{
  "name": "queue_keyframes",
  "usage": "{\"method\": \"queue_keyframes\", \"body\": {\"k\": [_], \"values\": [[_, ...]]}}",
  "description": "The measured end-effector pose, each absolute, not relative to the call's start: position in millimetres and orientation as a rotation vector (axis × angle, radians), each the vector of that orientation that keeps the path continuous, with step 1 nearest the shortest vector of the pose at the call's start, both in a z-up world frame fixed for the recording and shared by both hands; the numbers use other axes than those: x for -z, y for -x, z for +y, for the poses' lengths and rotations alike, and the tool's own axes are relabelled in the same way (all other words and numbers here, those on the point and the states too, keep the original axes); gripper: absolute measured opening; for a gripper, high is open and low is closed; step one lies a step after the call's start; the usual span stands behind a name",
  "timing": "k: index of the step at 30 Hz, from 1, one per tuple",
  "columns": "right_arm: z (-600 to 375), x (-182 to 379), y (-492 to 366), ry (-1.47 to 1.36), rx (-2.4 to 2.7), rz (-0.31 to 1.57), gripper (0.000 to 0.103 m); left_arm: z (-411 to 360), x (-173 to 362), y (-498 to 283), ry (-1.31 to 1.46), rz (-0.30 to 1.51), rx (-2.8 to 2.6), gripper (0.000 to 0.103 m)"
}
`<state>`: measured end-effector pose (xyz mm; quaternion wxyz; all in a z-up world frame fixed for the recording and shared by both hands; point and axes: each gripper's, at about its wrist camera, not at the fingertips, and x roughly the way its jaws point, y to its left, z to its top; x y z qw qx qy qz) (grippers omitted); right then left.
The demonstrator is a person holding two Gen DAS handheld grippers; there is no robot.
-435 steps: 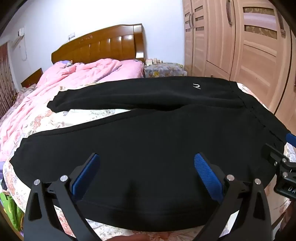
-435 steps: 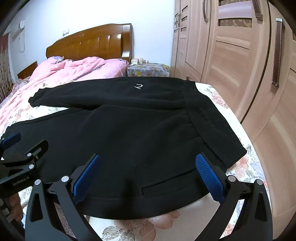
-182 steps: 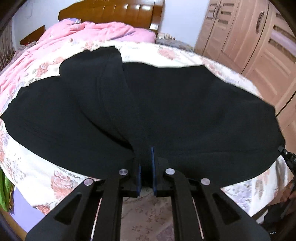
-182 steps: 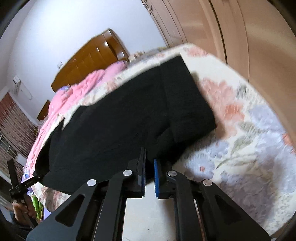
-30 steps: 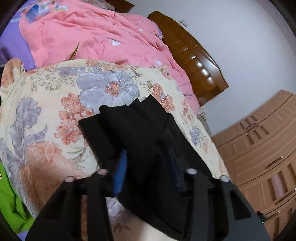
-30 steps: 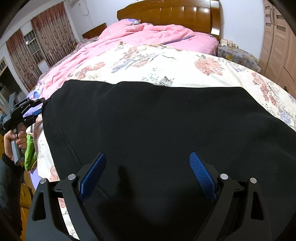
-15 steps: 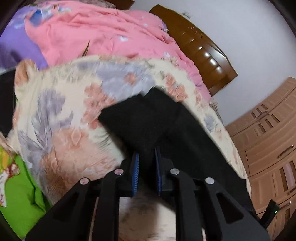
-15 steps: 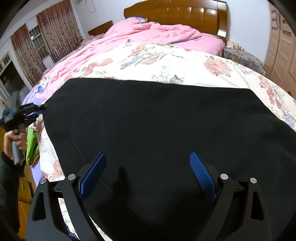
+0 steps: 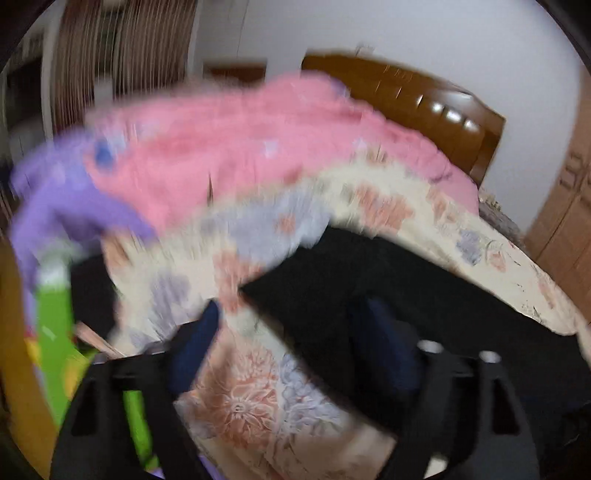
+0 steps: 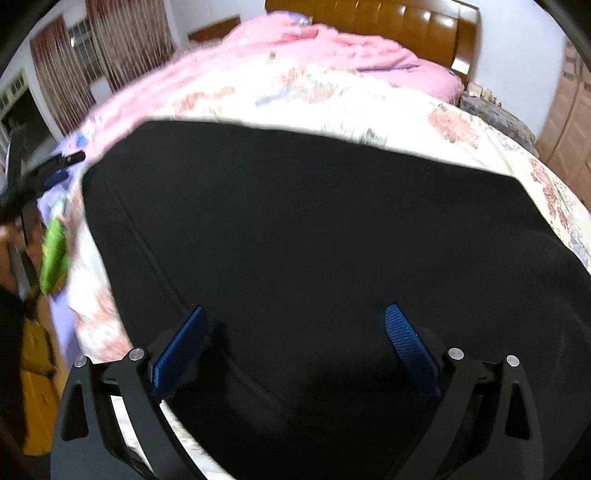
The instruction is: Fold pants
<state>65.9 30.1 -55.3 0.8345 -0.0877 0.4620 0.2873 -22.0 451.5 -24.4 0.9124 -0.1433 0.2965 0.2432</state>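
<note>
Right wrist view shows you the black pants lying flat across the floral bedsheet, folded into a broad dark slab whose left edge sits near the side of the bed. They look like thick, soft fleece: limp, not slippery, with some weight, so any lifted part will likely sag and drag the layers beneath. Take hold at an edge or corner, pinching through all the layers at once, rather than in the middle, where you would only gather the top one.

Your right claw hovers over the near part of the pants, spread wide, nothing between its blue pads.

In the blurred left wrist view, your left claw has just been opening and now stands spread, with the pants' corner lying loose between its fingers, not pinched. Beyond are the pink quilt and the wooden headboard.
</note>
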Motion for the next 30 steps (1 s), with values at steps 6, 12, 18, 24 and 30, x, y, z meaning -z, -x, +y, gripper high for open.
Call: {"method": "queue_keyframes", "body": {"k": [6,12,18,24,30], "values": [[22.5,43.3,-76.3,0.209,-0.543,0.935,0.094,334.7,8.3,-25.4,0.087,0.704,-0.195,0.101],[-2.4,46.0,-64.1,0.240,-0.489,0.955,0.094,302.2,71.2,-76.6,0.113,0.943,-0.176,0.101],[-98.2,40.5,-53.2,0.117,-0.298,0.904,0.094,245.8,47.6,-60.1,-0.023,0.873,-0.116,0.101],[-191.7,61.5,-66.1,-0.005,-0.080,1.001,0.095,204.2,76.7,-87.5,-0.135,0.976,-0.087,0.102],[-229.6,54.5,-57.6,-0.062,-0.123,0.983,0.095,177.4,31.0,-95.7,-0.108,0.919,-0.045,0.101]]}}
